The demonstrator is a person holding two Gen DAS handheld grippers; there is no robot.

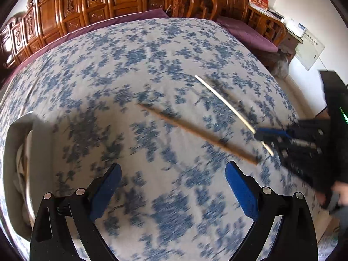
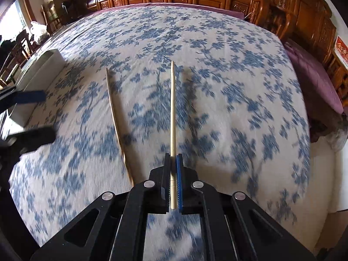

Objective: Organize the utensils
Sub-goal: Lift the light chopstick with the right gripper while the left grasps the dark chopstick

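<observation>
1. Right gripper is clamped tight on one pale chopstick, which sticks straight up the middle of the frame.
2. Left gripper is spread wide with nothing in it; its blue pads are ribbed.
3. So two chopsticks total, both thin, tapered and wooden; the second chopstick lies left of centre on the blue floral cloth.
4. One white bin, boxy and smooth, sits at the left edge.

The blue-flowered cloth lies open across its far and right stretches, while a white tray blocks the left edge and a loose chopstick lies just left of the middle.
</observation>
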